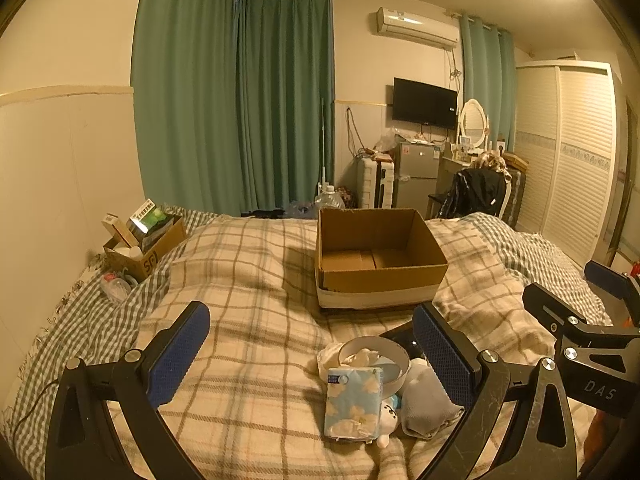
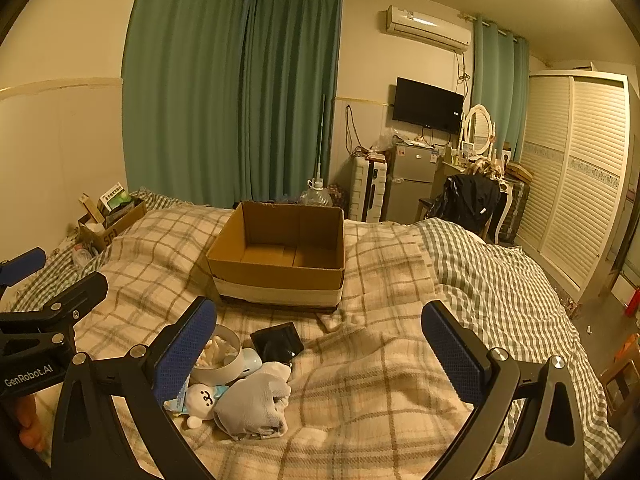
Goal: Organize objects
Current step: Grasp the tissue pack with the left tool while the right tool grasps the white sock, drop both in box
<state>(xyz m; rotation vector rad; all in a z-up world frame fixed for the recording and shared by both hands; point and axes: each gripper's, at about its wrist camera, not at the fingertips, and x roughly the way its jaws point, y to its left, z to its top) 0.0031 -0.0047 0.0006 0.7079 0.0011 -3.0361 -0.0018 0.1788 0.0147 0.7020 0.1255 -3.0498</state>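
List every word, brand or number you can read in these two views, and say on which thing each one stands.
"DAS": on the right gripper body.
"GenRobot.AI": on the left gripper body.
"SF": on the small cardboard box by the wall.
Print on the green packet and tissue pack: too blurred to read.
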